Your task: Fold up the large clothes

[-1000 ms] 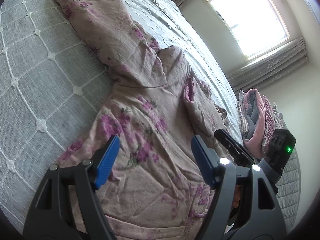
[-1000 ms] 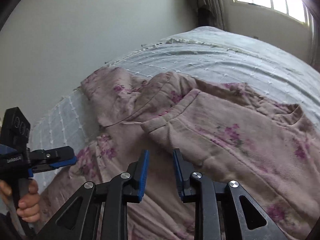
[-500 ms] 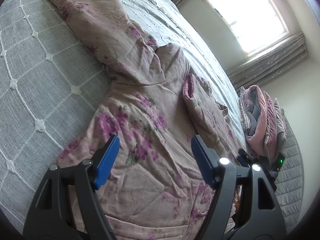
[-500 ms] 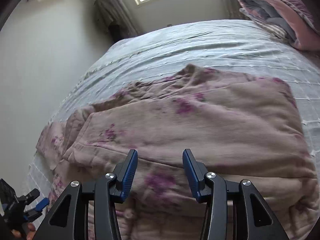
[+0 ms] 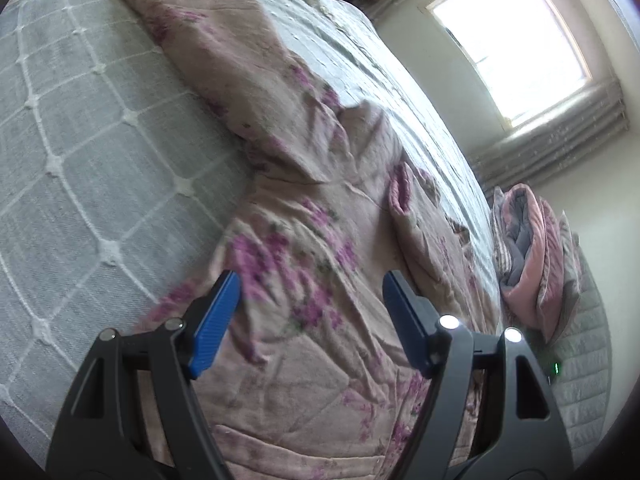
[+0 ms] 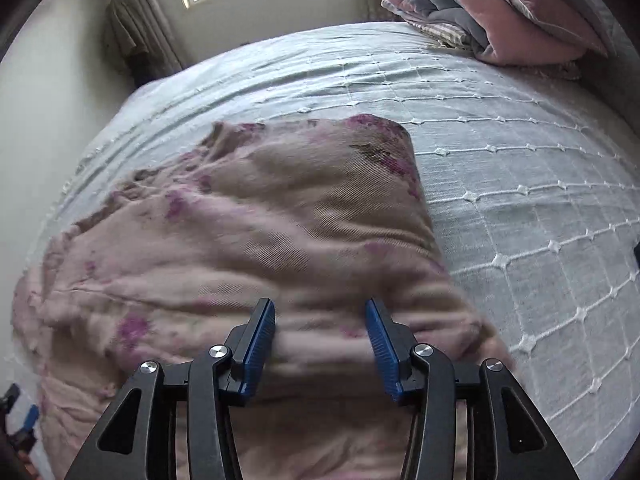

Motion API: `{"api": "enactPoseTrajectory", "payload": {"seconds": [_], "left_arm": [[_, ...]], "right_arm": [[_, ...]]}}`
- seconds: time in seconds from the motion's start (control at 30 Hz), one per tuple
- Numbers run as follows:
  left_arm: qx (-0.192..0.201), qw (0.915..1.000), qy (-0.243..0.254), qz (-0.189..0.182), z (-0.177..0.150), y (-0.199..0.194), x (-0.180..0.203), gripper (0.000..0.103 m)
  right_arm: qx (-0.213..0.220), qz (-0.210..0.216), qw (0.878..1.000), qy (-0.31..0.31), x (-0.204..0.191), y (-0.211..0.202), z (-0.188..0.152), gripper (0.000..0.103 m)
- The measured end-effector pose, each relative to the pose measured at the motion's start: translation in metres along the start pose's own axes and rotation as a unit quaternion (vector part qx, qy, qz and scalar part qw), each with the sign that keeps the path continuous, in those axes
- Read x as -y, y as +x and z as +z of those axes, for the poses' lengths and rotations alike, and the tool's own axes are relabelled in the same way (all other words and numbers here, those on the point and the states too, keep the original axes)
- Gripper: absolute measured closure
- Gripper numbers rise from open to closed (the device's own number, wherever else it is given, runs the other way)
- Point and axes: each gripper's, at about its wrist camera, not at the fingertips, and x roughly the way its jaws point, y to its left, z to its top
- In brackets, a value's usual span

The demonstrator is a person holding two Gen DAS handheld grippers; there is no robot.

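Observation:
A large beige garment with purple flowers [image 5: 304,216] lies spread and rumpled on the bed, one sleeve stretching to the far left corner. It also shows in the right wrist view [image 6: 256,240], with a folded edge toward the right. My left gripper [image 5: 310,312] is open and empty, just above the garment's near part. My right gripper [image 6: 320,344] is open and empty, low over the garment's near right edge. The left gripper shows at the bottom left edge of the right wrist view [image 6: 24,420].
The bed has a grey quilted cover [image 5: 80,152] with a white grid pattern [image 6: 520,200]. A folded pink and grey duvet [image 6: 492,8] sits at the head of the bed [image 5: 532,264]. A bright window [image 5: 508,48] and curtains are beyond.
My right gripper has swung right across the garment toward its right edge and opened wider. My left gripper has stayed open and shifted a little over the near part.

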Motion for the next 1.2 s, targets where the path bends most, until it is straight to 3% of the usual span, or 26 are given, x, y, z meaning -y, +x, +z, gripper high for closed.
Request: {"api": "enactPoseTrajectory", "payload": {"seconds": [0.07, 0.1, 0.2, 0.33, 0.4, 0.53, 0.6, 0.67, 0.77, 0.93, 0.97, 1.03, 1.07, 1.1, 1.17, 1.2], "left_arm": [[0.011, 0.9997, -0.008, 0.019, 0.009, -0.008, -0.011, 0.028], [0.014, 0.9996, -0.011, 0.024, 0.013, -0.011, -0.015, 0.028], [0.023, 0.9981, -0.041, 0.04, 0.034, -0.026, -0.043, 0.027], [0.074, 0.9904, -0.08, 0.084, 0.083, -0.049, -0.08, 0.015], [0.08, 0.9877, -0.097, 0.094, 0.114, -0.049, -0.094, 0.002], [0.091, 0.984, -0.116, 0.1, 0.178, -0.023, -0.12, 0.001], [0.081, 0.9822, -0.138, 0.097, 0.207, 0.0, -0.137, 0.001], [0.073, 0.9752, -0.176, 0.112, 0.228, 0.022, -0.156, 0.001], [0.103, 0.9652, -0.193, 0.143, 0.24, 0.034, -0.158, 0.001], [0.113, 0.9639, -0.183, 0.157, 0.241, 0.058, -0.128, 0.002], [0.115, 0.965, -0.158, 0.175, 0.241, 0.066, -0.117, 0.008], [0.105, 0.9663, -0.119, 0.203, 0.24, 0.08, -0.104, 0.03], [0.101, 0.9621, -0.082, 0.24, 0.235, 0.091, -0.096, 0.048], [0.108, 0.9554, -0.055, 0.269, 0.232, 0.095, -0.09, 0.059], [0.11, 0.9554, -0.02, 0.273, 0.229, 0.098, -0.082, 0.077], [0.108, 0.9566, -0.02, 0.27, 0.23, 0.095, -0.081, 0.08]], "right_arm": [[-0.001, 0.048, 0.999, -0.013, -0.007, -0.027, -0.026, 0.042], [-0.004, 0.056, 0.998, -0.03, -0.012, -0.041, -0.041, 0.036], [0.001, 0.06, 0.995, -0.076, -0.019, -0.081, -0.086, 0.03], [0.044, 0.087, 0.994, -0.042, -0.003, -0.123, -0.122, 0.015], [0.051, 0.083, 0.995, -0.024, 0.007, -0.124, -0.131, 0.014], [0.037, 0.064, 0.997, -0.025, 0.008, -0.109, -0.137, 0.014], [0.033, 0.089, 0.995, -0.007, 0.01, -0.108, -0.139, 0.014], [0.032, 0.11, 0.993, 0.0, 0.012, -0.107, -0.14, 0.014], [0.037, 0.096, 0.995, -0.016, 0.009, -0.106, -0.143, 0.014], [0.039, 0.084, 0.995, -0.025, 0.008, -0.106, -0.143, 0.014], [0.038, 0.083, 0.995, -0.025, 0.008, -0.106, -0.143, 0.014], [0.036, 0.084, 0.995, -0.025, 0.009, -0.106, -0.143, 0.014], [0.037, 0.084, 0.995, -0.026, 0.01, -0.107, -0.143, 0.014], [0.039, 0.082, 0.995, -0.027, 0.01, -0.108, -0.143, 0.014], [0.042, 0.078, 0.996, -0.032, 0.011, -0.11, -0.143, 0.014], [0.045, 0.078, 0.995, -0.034, 0.012, -0.112, -0.143, 0.014]]}}
